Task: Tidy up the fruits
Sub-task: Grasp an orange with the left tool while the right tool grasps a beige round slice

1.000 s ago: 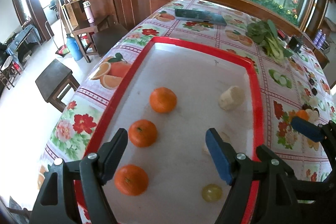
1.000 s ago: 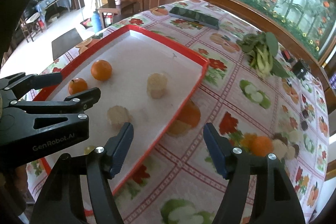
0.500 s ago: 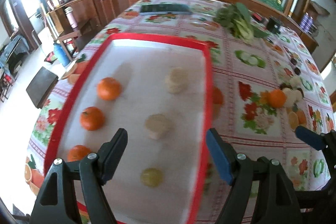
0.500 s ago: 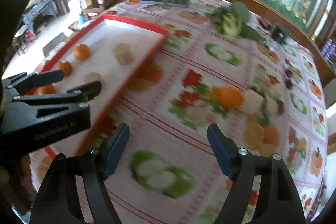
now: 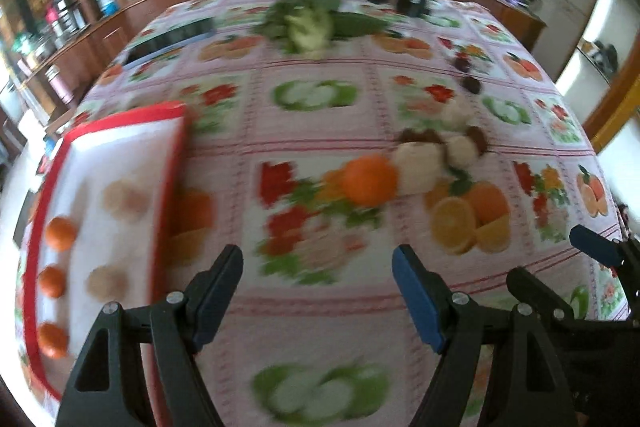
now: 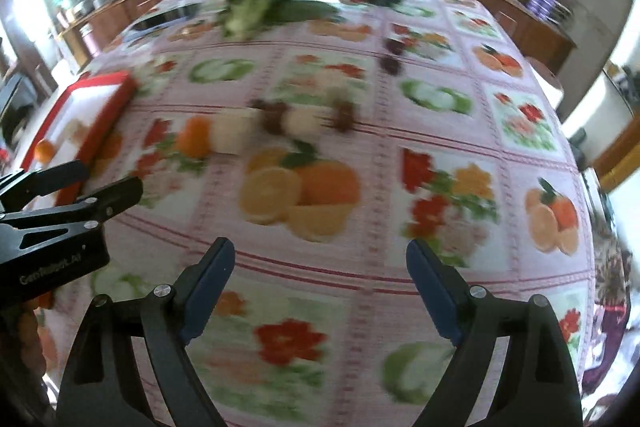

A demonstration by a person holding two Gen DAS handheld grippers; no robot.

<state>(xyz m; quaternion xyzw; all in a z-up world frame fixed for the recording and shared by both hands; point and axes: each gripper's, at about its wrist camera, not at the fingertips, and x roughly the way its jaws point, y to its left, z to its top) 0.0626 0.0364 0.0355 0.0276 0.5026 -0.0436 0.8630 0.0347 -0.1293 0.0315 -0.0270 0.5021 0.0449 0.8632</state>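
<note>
- The tray (image 5: 120,131), red-rimmed, sits at the left of the surface (image 5: 320,307). It already holds three oranges (image 5: 60,233) along its left side and two pale fruits (image 5: 124,197) beside them.
- The left tool (image 5: 318,301) hangs released over bare tablecloth, nothing between its jaws.
- The loose orange (image 5: 370,179) lies right of the tray and well apart from it, touching a pale fruit (image 5: 420,167) on its right. More pale and dark pieces (image 5: 464,147) cluster just beyond; blur hides what they are.
- The right tool (image 6: 320,295) is also empty; its jaws are opening, with only cloth beneath.
- Judged step: reach for the loose pile.
- To do it well, slow down before the pick, since both views are smeared.
- Printed oranges on the cloth sit near the real one; aim at the round, raised fruit.
- Take the orange from its free left side so the jaws do not knock its neighbour.
- Place it in line with the tray's oranges.
</note>
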